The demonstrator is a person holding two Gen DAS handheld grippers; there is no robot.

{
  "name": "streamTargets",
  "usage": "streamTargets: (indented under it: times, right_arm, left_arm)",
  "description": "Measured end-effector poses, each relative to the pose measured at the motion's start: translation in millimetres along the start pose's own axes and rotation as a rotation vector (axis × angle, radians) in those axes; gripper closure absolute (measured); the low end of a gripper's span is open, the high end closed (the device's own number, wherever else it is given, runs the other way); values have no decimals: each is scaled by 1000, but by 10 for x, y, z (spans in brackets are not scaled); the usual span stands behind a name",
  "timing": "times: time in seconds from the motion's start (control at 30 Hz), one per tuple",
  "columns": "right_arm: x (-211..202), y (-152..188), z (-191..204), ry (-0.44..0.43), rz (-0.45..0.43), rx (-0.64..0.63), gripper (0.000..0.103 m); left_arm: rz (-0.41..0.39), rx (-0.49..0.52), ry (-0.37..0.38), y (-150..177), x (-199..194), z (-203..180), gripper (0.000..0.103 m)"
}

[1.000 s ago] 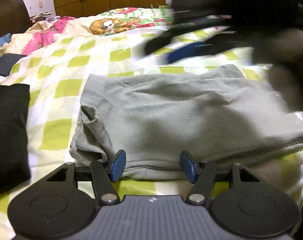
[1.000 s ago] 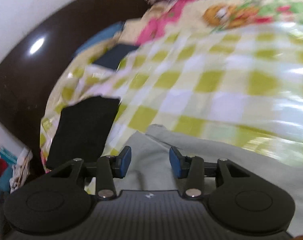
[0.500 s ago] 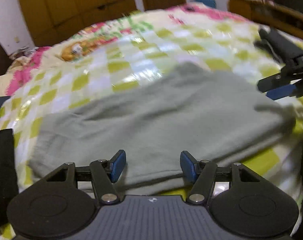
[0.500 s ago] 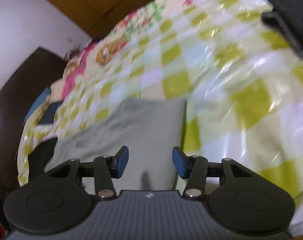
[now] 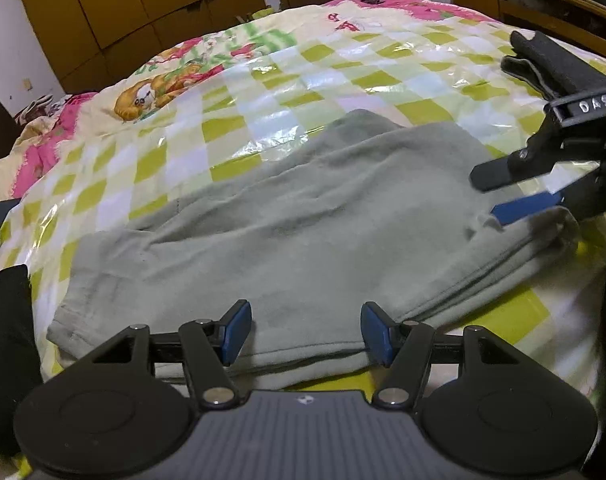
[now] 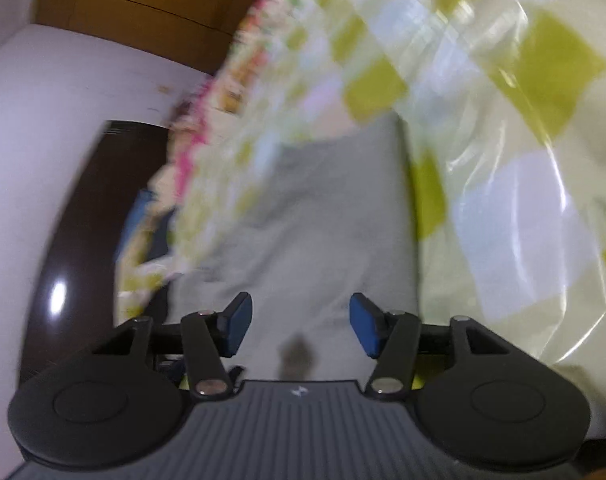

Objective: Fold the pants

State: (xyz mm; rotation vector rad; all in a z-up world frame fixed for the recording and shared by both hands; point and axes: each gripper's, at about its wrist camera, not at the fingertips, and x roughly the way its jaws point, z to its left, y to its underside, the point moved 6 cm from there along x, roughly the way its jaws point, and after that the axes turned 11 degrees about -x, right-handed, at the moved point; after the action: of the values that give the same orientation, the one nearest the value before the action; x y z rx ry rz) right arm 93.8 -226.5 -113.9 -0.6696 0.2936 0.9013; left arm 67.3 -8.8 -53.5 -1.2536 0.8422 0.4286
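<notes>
The grey-green pants [image 5: 303, 224] lie folded in a flat stack on the checkered bed cover [image 5: 263, 92]. My left gripper [image 5: 305, 332] is open and empty, its blue pads just above the near edge of the stack. My right gripper [image 5: 499, 196] enters the left wrist view from the right, open, its blue pad close over the right end of the pants. In the blurred right wrist view the pants [image 6: 315, 232] run away from my open right gripper [image 6: 301, 326], which hovers over their near end.
A black folded garment [image 5: 7, 344] lies at the left edge of the bed. A dark grey item [image 5: 551, 66] lies at the far right. Wooden wardrobes [image 5: 143, 12] stand behind the bed. A dark headboard [image 6: 75, 248] is at the left.
Both grippers have swung round the folded stack. The right gripper has moved from the far left of the pants to their right end. The pants stay flat.
</notes>
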Motion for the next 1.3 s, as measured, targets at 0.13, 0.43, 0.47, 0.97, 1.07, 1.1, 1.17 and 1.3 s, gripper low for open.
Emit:
streamTargets:
  times: [0.13, 0.43, 0.47, 0.97, 1.07, 1.1, 1.17, 1.3]
  right_arm:
    - [19, -21, 87, -81, -24, 22, 100]
    - [-379, -189, -224, -140, -193, 132, 98]
    - [-402, -180, -263, -127, -186, 135, 96]
    - [-344, -120, -398, 67, 9, 152, 71]
    - [-409, -139, -338, 112, 59, 105, 71]
    - [-407, -139, -313, 123, 76, 90, 71]
    - [-341, -133, -266, 113, 94, 92, 68]
    - [37, -103, -159, 1, 91, 138, 67]
  left_arm:
    - [19, 12, -12, -18, 35, -25, 29]
    - [50, 109, -26, -69, 119, -322, 30]
    - [50, 126, -30, -75, 114, -342, 30]
    - [28, 42, 48, -56, 86, -199, 29]
    - [23, 19, 73, -54, 91, -163, 29]
    - [20, 11, 81, -52, 99, -164, 29]
    - [13, 0, 91, -46, 121, -157, 28]
    - [5, -21, 112, -47, 97, -117, 28]
